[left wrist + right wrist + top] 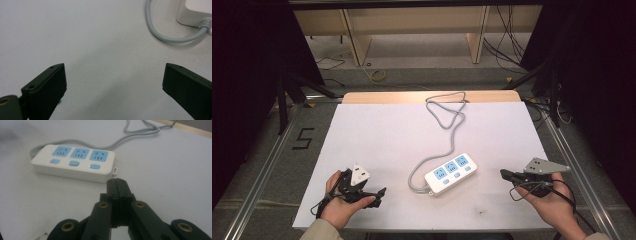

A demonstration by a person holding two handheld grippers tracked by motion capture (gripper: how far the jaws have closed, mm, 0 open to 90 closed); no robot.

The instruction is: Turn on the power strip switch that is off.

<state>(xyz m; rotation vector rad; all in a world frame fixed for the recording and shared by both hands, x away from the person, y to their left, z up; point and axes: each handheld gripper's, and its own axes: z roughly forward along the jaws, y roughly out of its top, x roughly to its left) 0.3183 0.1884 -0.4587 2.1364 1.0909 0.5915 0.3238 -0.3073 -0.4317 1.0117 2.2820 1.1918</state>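
The white plastic power strip (450,173) lay at the centre of the high view, between both grippers and touching neither. The right gripper (503,174), at lower right, pointed left toward it with jaws clenched on nothing. The left gripper (382,191), lower left, stood released. Its smooth grey cable (447,117) looped toward the upper centre across the matte white table (377,135).
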